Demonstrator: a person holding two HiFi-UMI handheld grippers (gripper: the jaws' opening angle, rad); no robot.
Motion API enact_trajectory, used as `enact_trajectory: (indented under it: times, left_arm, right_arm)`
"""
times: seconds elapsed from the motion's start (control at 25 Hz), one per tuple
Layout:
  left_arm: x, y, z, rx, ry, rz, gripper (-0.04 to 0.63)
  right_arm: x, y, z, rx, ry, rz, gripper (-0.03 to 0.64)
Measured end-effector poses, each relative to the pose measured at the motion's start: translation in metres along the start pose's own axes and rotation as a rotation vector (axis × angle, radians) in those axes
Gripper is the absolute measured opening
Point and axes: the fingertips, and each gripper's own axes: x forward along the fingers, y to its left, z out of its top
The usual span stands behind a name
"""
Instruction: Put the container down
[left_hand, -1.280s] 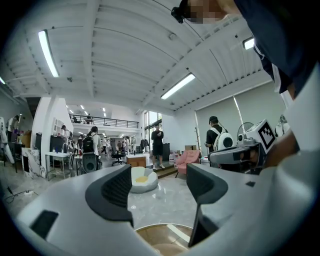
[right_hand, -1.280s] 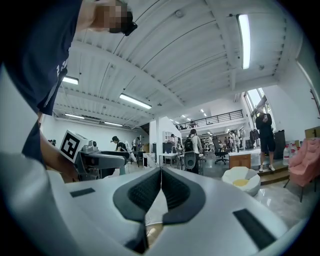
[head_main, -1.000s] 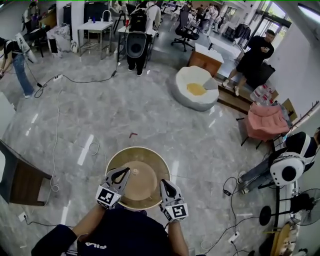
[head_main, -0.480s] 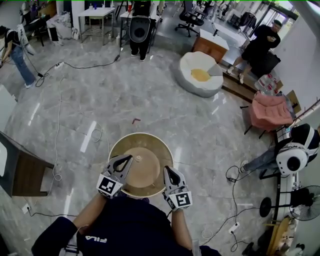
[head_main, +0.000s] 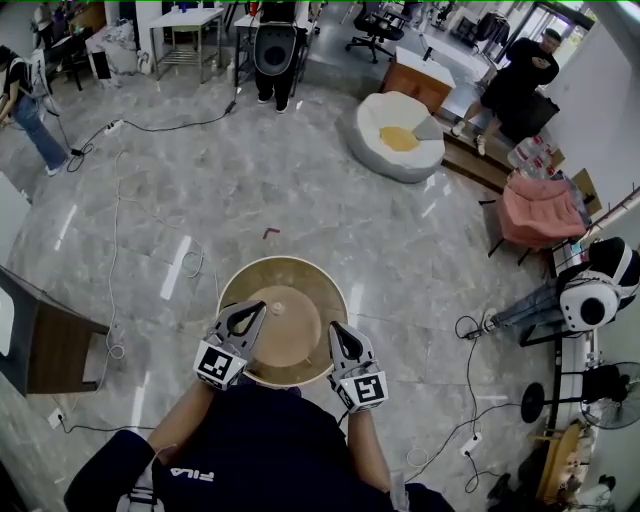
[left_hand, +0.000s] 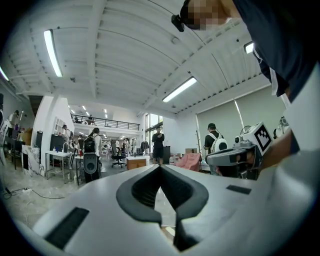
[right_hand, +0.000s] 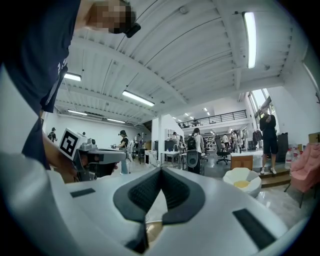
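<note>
Only the head view shows the whole container (head_main: 288, 335): a round tan bowl right in front of the person, above the marble floor (head_main: 180, 190). The gripper views just catch a tan sliver low between the jaws. Left gripper (head_main: 255, 312) and right gripper (head_main: 336, 330) are both clamped tight on its near rim. There's a white beanbag (head_main: 398, 148) way behind.

We've got open floor (head_main: 300, 170) ahead of container (head_main: 285, 320). Left: cable (head_main: 109, 300) & dark table (head_main: 50, 355) block. Small red scrap (head_main: 270, 234) ahead; beanbag (head_main: 398, 140) well off front-right. Behind, our torso (head_main: 270, 450) crowds it.
</note>
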Motion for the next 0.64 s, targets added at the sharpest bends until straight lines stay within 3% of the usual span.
enact_trajectory:
  times: [0.64]
  left_arm:
    - [0.003, -0.011, 0.009, 0.013, -0.009, -0.036, 0.025]
  right_arm:
    - [-0.008, -0.001, 0.005, -0.032, -0.008, -0.002, 0.028]
